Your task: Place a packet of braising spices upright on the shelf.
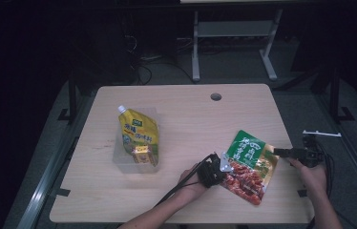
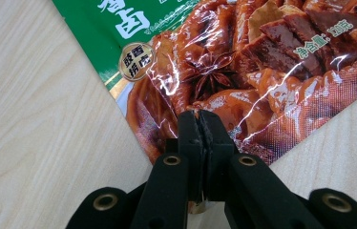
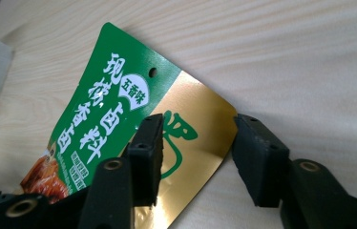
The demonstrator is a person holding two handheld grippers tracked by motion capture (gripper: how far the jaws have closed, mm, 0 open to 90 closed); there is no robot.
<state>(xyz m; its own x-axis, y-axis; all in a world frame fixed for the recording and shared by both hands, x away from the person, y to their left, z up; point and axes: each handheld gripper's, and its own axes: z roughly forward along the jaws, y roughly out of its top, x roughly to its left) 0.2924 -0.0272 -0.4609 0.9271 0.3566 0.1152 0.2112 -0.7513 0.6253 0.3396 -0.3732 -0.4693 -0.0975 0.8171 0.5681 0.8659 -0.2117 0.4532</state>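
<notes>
While the left gripper (image 2: 200, 117) had its jaws pinched tight on the lower edge of the sauce packet (image 1: 249, 166), the right gripper (image 3: 193, 143) held its jaws wide, one over the packet's gold corner and the other just past the corner's edge. To do this step well, the right jaws needed to close squarely across that corner before any lift, so the packet came up level between two grips. The packet lay flat on the bench (image 1: 191, 114), between the two grippers: a glossy film pouch, green at the top with white characters, a gold patch, and braised meat pictured below. It seemed thin and limp, though the views could not settle that.
</notes>
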